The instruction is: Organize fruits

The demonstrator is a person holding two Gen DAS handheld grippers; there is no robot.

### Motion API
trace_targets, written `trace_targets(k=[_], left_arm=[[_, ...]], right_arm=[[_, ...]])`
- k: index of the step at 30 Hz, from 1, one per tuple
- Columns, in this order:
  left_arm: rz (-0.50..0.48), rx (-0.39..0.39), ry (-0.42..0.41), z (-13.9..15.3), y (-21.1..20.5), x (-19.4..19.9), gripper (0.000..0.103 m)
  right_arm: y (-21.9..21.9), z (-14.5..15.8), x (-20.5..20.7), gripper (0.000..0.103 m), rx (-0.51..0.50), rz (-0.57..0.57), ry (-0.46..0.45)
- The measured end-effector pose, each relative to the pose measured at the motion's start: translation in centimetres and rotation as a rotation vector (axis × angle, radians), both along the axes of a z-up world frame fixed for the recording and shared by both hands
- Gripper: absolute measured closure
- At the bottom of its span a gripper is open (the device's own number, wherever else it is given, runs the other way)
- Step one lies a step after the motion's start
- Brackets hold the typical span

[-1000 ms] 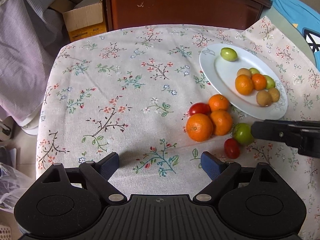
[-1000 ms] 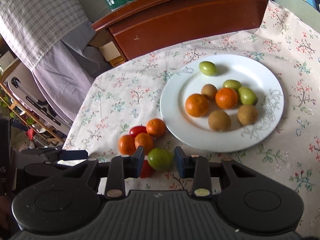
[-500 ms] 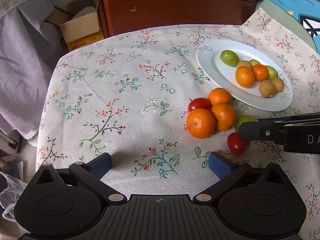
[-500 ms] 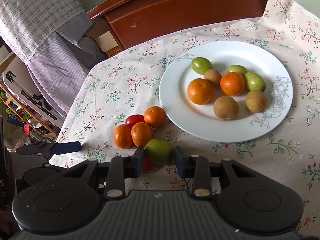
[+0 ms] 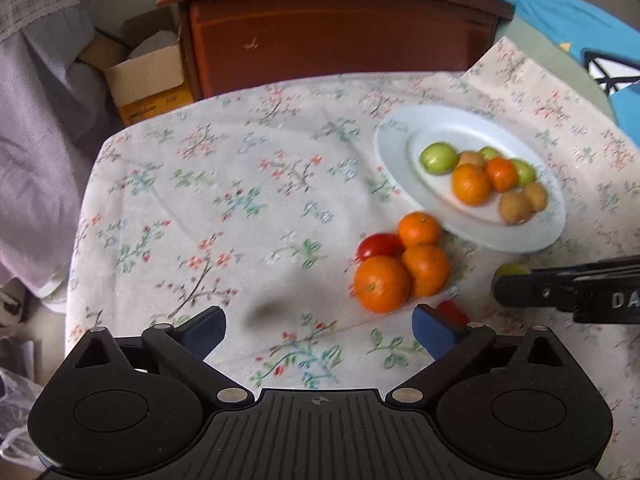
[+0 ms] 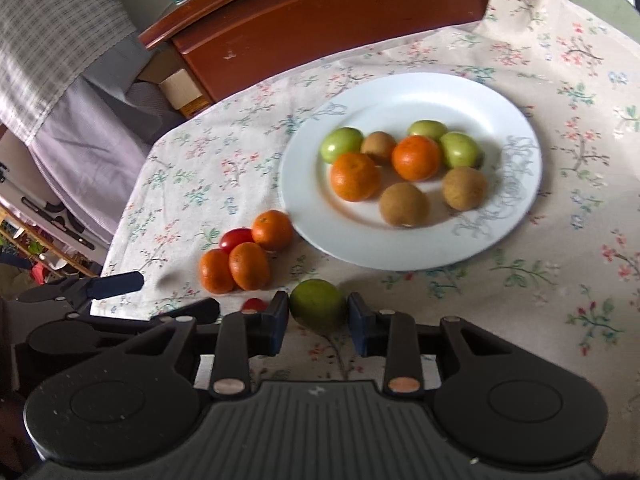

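Fruits are lying partly on a round white ceramic plate and partly on the floral tablecloth beside it. A round green fruit is sitting between the blue pads of the right gripper, whose jaws have just been closing and are now pinching it. The left gripper is hanging spread wide over bare cloth, its jaws having just been narrowing slightly, with three oranges and a red tomato clustered just beyond it.

Cream tablecloth with floral print; white plate; orange tangerines, red tomato, green fruit.
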State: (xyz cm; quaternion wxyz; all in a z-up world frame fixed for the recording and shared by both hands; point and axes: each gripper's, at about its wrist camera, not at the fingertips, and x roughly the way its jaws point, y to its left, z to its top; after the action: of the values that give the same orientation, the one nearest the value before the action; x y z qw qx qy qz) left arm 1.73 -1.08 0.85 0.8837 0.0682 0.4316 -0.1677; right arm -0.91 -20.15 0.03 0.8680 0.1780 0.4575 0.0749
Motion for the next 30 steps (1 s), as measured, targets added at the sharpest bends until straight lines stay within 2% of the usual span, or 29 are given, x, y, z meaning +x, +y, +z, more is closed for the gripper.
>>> trace_targets(k=[3, 5, 7, 10, 13, 25, 30], left_arm=[[-0.051, 0.001, -0.020, 0.7, -0.7, 0.2, 0.009], [-0.078, 0.008, -0.011, 0.6, -1.1, 0.5, 0.016], [-0.107, 0.005, 0.019, 0.1, -1.3, 0.9, 0.030], [-0.130, 0.015, 0.033, -0.4, -1.4, 1.1, 0.041], [-0.128, -0.014, 0.032, -0.5, -1.2, 1.3, 0.048], [-0.149, -0.021, 0.009, -0.7, -2.0, 1.6, 0.050], [-0.151, -0.012, 0.000, -0.7, -2.2, 1.3, 0.057]], right_arm=[[-0.9, 0.1, -0.5, 0.071, 0.012, -0.028, 0.013], [-1.3, 0.1, -1.0, 0.071, 0.021, -0.043, 0.023], [-1.5, 0.1, -1.4, 0.071, 0.017, -0.056, 0.025], [-1.6, 0.0, -1.4, 0.071, 0.022, -0.066, 0.028], [-1.4, -0.2, -1.1, 0.070, 0.015, -0.067, 0.029], [-0.9, -0.2, -1.0, 0.069, -0.006, -0.044, 0.031], [-1.0, -0.2, -1.0, 0.069, 0.003, -0.045, 0.039]])
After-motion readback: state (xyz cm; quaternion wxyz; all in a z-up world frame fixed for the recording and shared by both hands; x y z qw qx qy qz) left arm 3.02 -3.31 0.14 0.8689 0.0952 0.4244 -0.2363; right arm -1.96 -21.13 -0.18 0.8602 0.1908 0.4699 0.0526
